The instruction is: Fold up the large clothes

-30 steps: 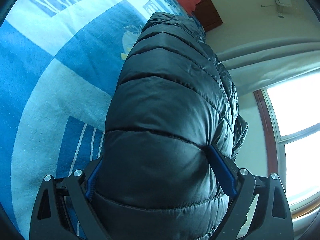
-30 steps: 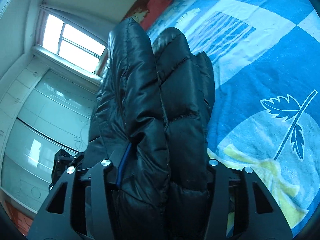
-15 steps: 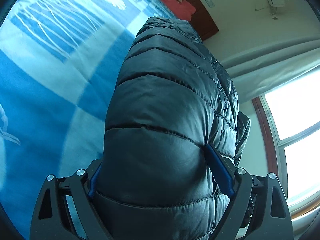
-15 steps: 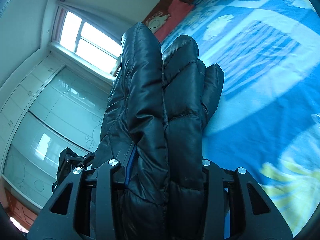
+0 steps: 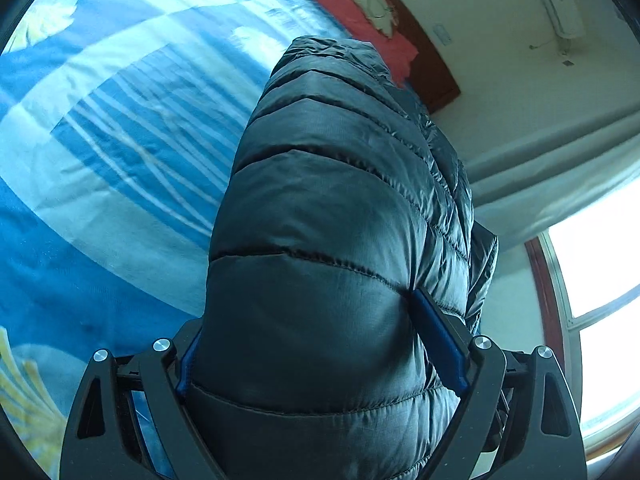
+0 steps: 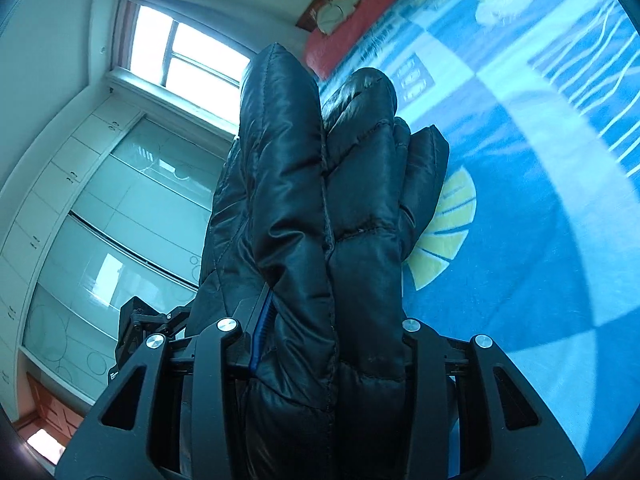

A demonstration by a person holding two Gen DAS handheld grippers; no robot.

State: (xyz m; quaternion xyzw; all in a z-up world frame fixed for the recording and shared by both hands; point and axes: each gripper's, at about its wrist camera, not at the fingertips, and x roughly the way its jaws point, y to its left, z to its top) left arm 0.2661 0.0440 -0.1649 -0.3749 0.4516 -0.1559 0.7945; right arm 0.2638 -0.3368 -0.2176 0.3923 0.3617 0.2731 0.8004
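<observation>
A dark quilted puffer jacket (image 5: 340, 200) fills the middle of the left wrist view, bulging up between the jaws. My left gripper (image 5: 308, 328) is shut on a thick bundle of it, blue pads (image 5: 436, 336) pressed into both sides. In the right wrist view the same jacket (image 6: 288, 140) stands up in several padded folds, and my right gripper (image 6: 334, 312) is shut on them. Its right pad is buried in the fabric. The jacket hangs above the blue patterned bedspread (image 5: 100, 140) (image 6: 540, 200).
A red pillow (image 5: 352, 4) (image 6: 360, 0) lies at the bed's head against a brown headboard (image 5: 428, 64). A bright window (image 5: 600, 260) (image 6: 188, 52) and glass-fronted wardrobe (image 6: 100, 220) stand beside the bed. Black parts of the other gripper (image 6: 144, 320) show behind the jacket.
Both grippers have carried the jacket across the bed toward the pillow end; the bedspread pattern slid past and the pillow came closer. The right jaws squeezed the folds slightly tighter.
</observation>
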